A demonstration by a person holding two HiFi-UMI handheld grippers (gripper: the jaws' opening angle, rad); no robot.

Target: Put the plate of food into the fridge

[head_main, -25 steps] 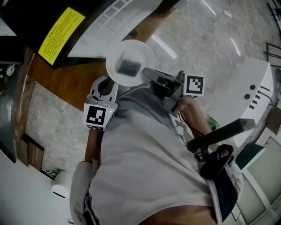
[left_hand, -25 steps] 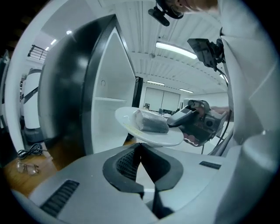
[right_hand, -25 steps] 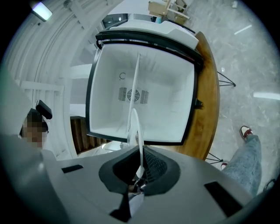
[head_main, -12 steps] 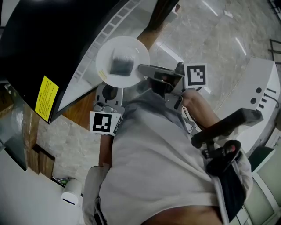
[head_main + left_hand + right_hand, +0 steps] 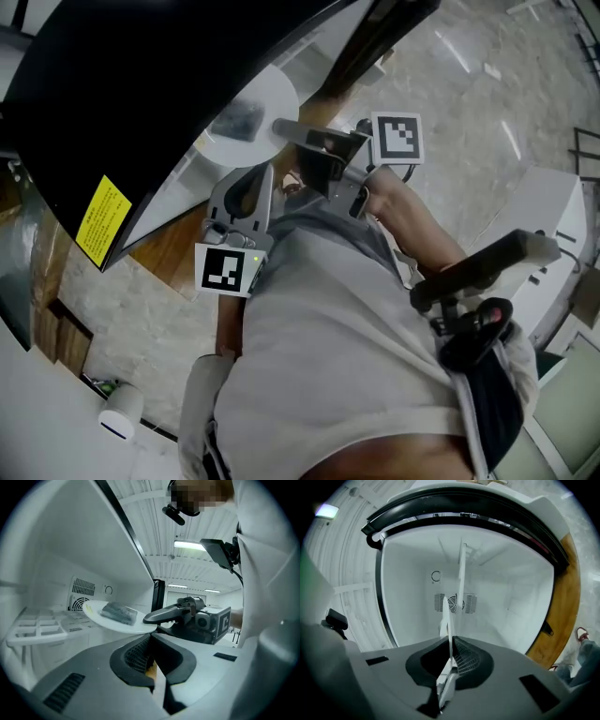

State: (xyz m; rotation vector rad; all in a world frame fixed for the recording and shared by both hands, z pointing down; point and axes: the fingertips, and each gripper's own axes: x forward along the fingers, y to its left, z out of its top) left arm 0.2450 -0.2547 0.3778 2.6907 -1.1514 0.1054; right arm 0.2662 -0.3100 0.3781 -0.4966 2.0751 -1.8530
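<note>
The plate (image 5: 101, 617) is plain white, round and shallow, and it carries a single greyish oblong block of food (image 5: 119, 612) with a shiny, wrapped look; what the food is I cannot tell. It sits left of centre in the left gripper view, held roughly level at the mouth of the open fridge (image 5: 511, 597), with the white inner wall and a round vent (image 5: 453, 603) behind it. The right gripper (image 5: 149, 618) is clenched on the plate's rim, and in its own view the plate is only a thin white edge running up from between the jaws, so the food cannot be seen there. The left gripper (image 5: 253, 187) is below the plate at the centre of the head view, its jaws drawn together with nothing between them. In the head view the fridge's black edge cuts off the plate's upper left part and the food is only a dark smudge. I count one plate, one piece of food, two grippers and one yellow label (image 5: 101, 218) at the left of the head view
</note>
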